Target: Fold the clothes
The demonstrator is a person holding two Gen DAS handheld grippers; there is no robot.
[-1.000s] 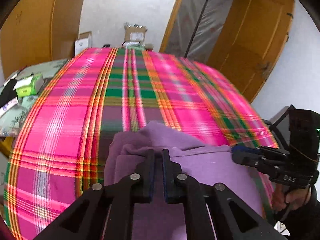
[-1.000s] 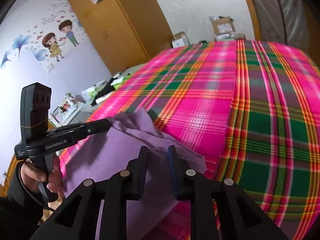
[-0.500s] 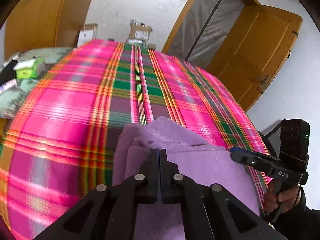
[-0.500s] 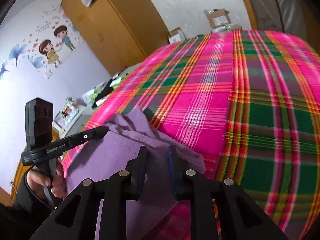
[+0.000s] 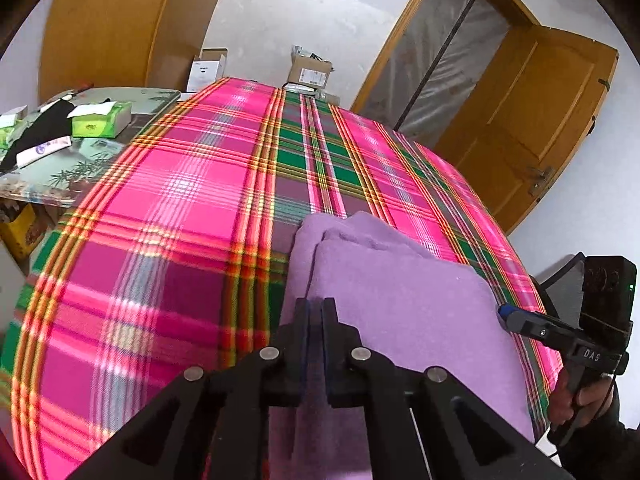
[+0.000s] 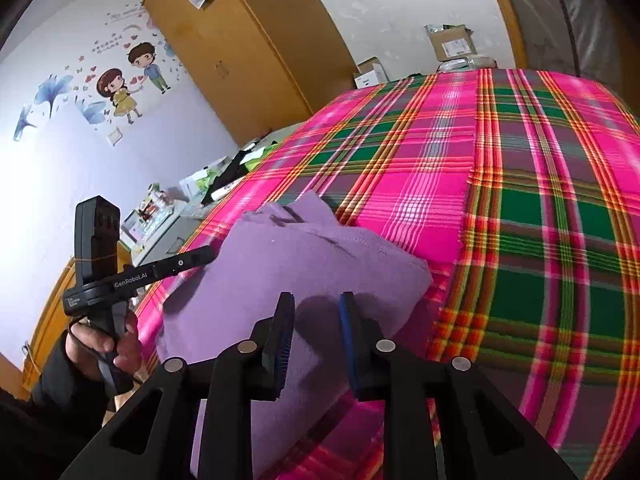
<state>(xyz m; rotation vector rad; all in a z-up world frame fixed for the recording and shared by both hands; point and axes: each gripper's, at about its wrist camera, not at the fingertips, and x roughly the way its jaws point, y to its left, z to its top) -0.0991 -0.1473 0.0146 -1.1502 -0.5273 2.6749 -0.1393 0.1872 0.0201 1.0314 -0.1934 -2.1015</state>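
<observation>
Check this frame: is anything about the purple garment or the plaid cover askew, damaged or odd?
Nothing is damaged or spilled. The purple garment lies folded on the plaid cover, though its far corner is rumpled, with layers not lined up. The left tongs are shut; the right tongs are open.

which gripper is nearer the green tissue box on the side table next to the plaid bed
Left. The left gripper works the purple garment edge that faces the side table, where the green tissue box sits. The right gripper is at the garment's opposite edge.
</observation>
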